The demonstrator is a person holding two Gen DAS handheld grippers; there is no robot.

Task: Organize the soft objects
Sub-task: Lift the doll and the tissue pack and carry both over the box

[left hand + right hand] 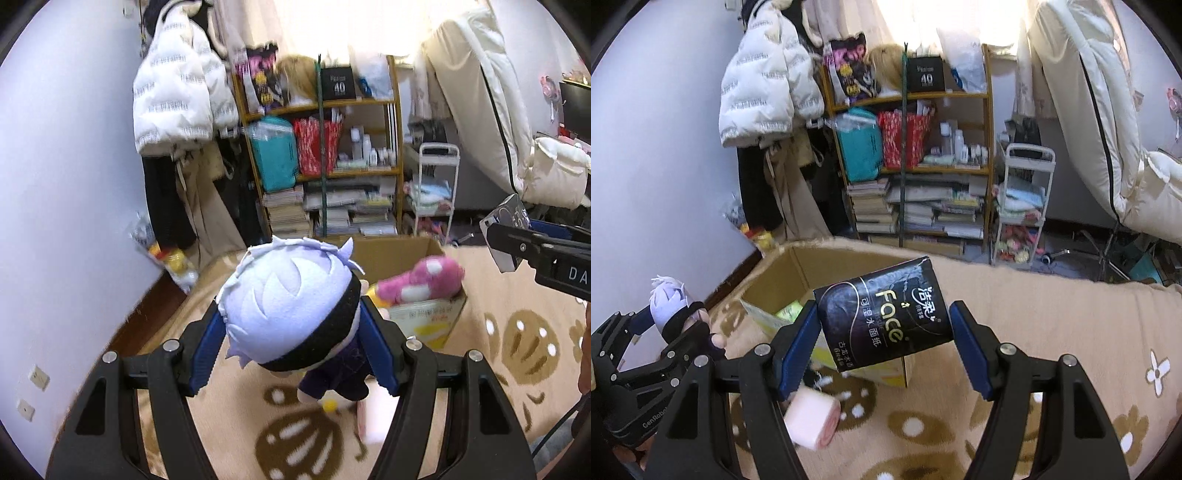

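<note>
Gripping plush doll (291,295) between left tool (293,347) (head-first).

Left gripper (291,350) and right gripper (884,349): black angular linkage frames, silver round screws at pivots, blue ribbed pads on fingers (971,354). White "GenRobo" lettering marks one housing.

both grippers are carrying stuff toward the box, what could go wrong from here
1. The left gripper pinches the doll only by its big soft head, with the body dangling below; it may squirm out before reaching the cardboard box.
2. The right gripper holds the black tissue pack tilted, near one end, so it may pivot or slip.
3. The pink plush already lies over the box's edge; dropping more in may knock it out.
</note>
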